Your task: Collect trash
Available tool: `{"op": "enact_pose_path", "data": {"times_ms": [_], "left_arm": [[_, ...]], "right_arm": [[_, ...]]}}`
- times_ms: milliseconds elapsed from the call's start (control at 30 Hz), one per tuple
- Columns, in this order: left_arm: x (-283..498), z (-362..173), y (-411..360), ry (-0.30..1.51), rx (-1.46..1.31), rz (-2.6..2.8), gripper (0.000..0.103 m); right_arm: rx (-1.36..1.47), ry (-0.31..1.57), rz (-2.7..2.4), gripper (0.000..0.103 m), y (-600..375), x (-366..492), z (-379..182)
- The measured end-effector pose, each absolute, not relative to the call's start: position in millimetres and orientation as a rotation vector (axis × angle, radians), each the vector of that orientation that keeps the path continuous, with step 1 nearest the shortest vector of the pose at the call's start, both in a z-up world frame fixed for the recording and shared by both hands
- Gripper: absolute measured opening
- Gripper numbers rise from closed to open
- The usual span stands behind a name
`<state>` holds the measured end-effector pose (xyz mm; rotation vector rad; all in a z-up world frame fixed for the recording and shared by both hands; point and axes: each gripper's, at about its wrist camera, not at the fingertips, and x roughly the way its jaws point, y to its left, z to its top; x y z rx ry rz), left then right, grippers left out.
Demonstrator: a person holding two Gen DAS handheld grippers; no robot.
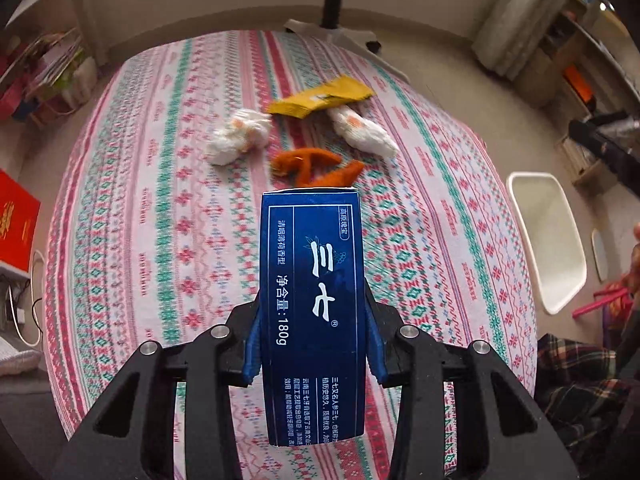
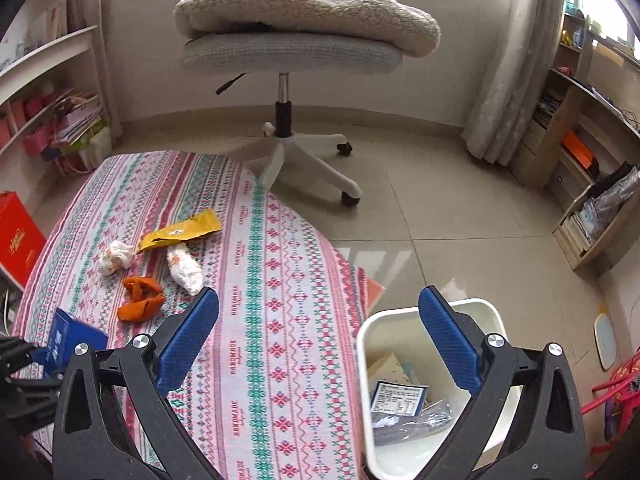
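My left gripper [image 1: 314, 344] is shut on a dark blue toothpaste box [image 1: 314, 312], its blue pads pressed against the box's two long sides above the patterned tablecloth [image 1: 140, 220]. Beyond the box lie a yellow wrapper [image 1: 320, 98], two crumpled white tissues [image 1: 238, 136] [image 1: 364, 132] and orange peel [image 1: 316, 166]. The right wrist view shows the same box [image 2: 72, 336] at the left edge. My right gripper [image 2: 319, 294] stands open and holds nothing, over the table's right edge and the white bin [image 2: 400, 320]. The wrapper [image 2: 180, 232], tissues [image 2: 115, 258] and peel [image 2: 140, 300] lie to its left.
The white bin [image 1: 548, 240] stands on the floor right of the table and holds a few packets and papers. An office chair [image 2: 288, 56] stands beyond the table. A red box [image 2: 16, 240] is at left, shelves [image 2: 580, 160] at right, a pink stool [image 2: 616, 392] near the bin.
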<state>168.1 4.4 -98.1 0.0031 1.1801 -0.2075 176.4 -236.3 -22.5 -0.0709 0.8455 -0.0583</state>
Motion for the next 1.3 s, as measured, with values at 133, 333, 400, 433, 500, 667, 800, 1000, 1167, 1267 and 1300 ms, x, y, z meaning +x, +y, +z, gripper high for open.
{"op": "enact_pose_path", "data": {"times_ms": [133,333,400,433,500,667,800,1000,1167,1267,1300], "left_arm": [[162.0,-75.3,55.1,1.104,-0.067,-0.104,0.041],[150.8,-50.1,118.2,1.033,-0.199,-0.02,0.041],[150.0,-46.7,128.8,1.029,-0.223,-0.017,0.041],[149.3,-44.8,132.9,1.024,-0.229,-0.014,0.041],[148.6,-41.6,138.4,1.016,-0.237,-0.006,0.041],[149.7,-35.9,144.0,1.01,-0.283,-0.017,0.041],[146.5,-30.8,141.5,0.991,-0.267,-0.014,0.041],[141.2,-25.9,151.7,0.974,-0.293,-0.005,0.042],[136.8,-21.6,150.1,0.948,-0.299,-0.001,0.041],[134.1,-19.0,145.8,0.932,-0.289,-0.005,0.041],[133.5,-18.6,144.6,0.928,-0.286,-0.006,0.041]], "right_arm": [[-0.094,0.906,0.088,0.096,-188.8,192.3,-47.8],[-0.018,1.103,0.238,0.093,-133.6,220.0,-105.3],[0.112,1.166,0.225,0.089,-129.9,226.9,-124.1],[0.199,1.185,0.212,0.085,-130.8,229.3,-132.5],[0.367,1.206,0.168,0.08,-132.4,232.2,-146.3],[0.463,1.169,0.069,0.07,-116.7,238.3,-158.0],[0.406,1.131,0.028,0.045,-104.4,243.8,-159.7],[0.392,1.143,0.063,0.021,-113.8,229.8,-162.3],[0.356,1.144,0.125,0.018,-124.1,207.9,-146.2],[0.315,1.127,0.167,0.017,-127.9,201.7,-126.4],[0.3,1.115,0.179,0.017,-129.2,199.1,-118.8]]}}
